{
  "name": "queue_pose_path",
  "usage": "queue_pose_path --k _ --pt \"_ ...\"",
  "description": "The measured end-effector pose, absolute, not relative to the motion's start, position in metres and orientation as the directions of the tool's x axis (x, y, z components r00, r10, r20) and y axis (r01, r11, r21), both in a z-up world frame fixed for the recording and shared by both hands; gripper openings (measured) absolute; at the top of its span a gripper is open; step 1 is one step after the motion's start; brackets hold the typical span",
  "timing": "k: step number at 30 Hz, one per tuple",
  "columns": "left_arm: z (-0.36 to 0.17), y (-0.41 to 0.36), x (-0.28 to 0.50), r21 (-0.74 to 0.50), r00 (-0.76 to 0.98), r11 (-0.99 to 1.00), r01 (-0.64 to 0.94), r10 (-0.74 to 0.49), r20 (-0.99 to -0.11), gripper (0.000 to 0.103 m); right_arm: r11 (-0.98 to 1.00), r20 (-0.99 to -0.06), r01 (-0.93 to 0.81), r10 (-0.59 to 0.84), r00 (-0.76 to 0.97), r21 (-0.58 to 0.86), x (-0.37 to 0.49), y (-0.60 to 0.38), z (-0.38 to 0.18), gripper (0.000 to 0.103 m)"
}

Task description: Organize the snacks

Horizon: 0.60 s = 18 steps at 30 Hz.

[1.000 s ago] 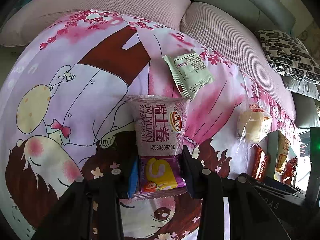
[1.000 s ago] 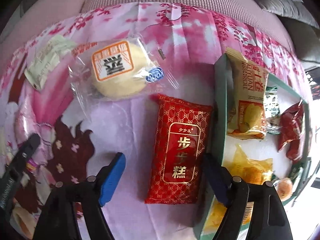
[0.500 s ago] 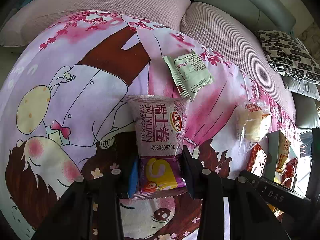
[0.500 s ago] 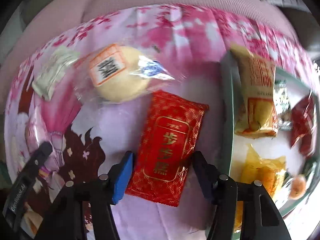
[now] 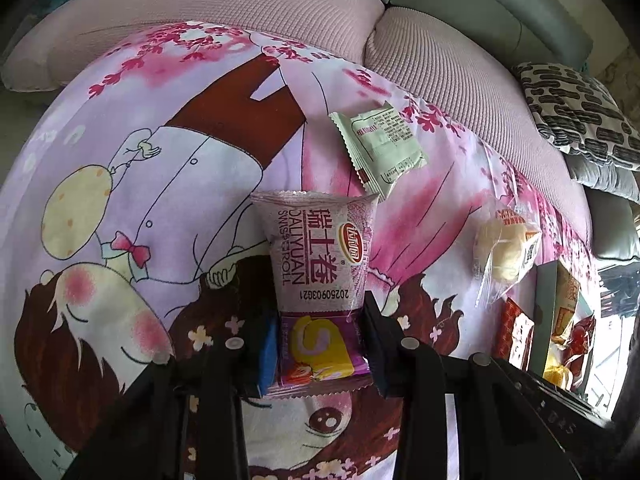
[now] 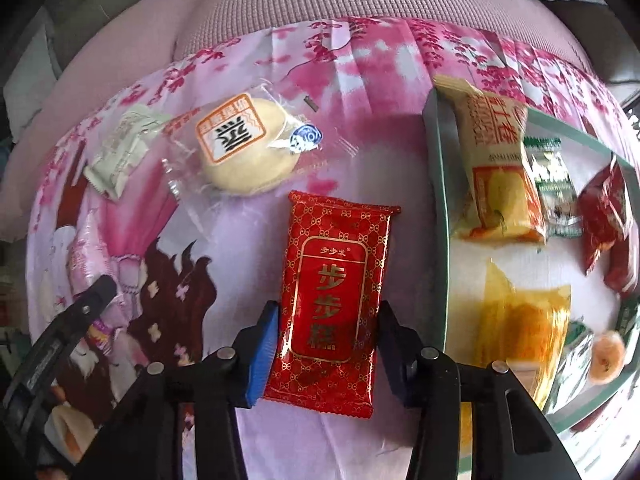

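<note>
My left gripper [image 5: 320, 354] is shut on a purple Swiss roll packet [image 5: 318, 280], held over the cartoon-print cloth. My right gripper [image 6: 326, 354] has closed its jaws on the lower half of a red cake packet [image 6: 334, 292] that lies on the cloth left of a green-rimmed tray [image 6: 438, 200]. The tray holds a yellow Swiss roll packet [image 6: 496, 168], red wrapped snacks [image 6: 608, 216] and several others. A clear-wrapped round bun [image 6: 244, 152] and a pale green packet [image 6: 120, 152] lie on the cloth; both also show in the left wrist view, the bun [image 5: 504, 252] and the green packet [image 5: 380, 148].
The pink-and-purple cartoon cloth [image 5: 140, 200] covers a sofa seat with pink ribbed cushions [image 5: 440, 52] behind. A black-and-white patterned pillow [image 5: 580, 112] lies at the far right. The left gripper's finger [image 6: 60, 320] shows at the right wrist view's left edge.
My right gripper moved in over the red cake packet and its jaws closed from wide open onto it. My left gripper stayed still, holding the purple packet.
</note>
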<state>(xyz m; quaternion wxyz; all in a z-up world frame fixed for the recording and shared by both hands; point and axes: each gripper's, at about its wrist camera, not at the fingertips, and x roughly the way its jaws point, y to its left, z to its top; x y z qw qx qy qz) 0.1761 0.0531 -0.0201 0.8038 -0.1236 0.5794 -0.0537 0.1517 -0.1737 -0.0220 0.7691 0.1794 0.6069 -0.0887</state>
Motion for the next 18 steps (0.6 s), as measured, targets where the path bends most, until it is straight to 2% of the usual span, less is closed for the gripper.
queue_pose_path --k 7,18 --pt "-0.008 0.048 0.164 -0.243 0.338 0.969 -0.044 -0.214 -0.916 0.038 0.896 -0.922 0.342 0.153 0.357 0.281 0.104 -0.166 -0.005 0.049" --pt "0.028 0.02 0.15 -0.249 0.402 0.968 0.031 -0.24 -0.884 0.038 0.887 -0.828 0.337 0.085 0.555 0.317 0.056 -0.189 0.026 0.049"
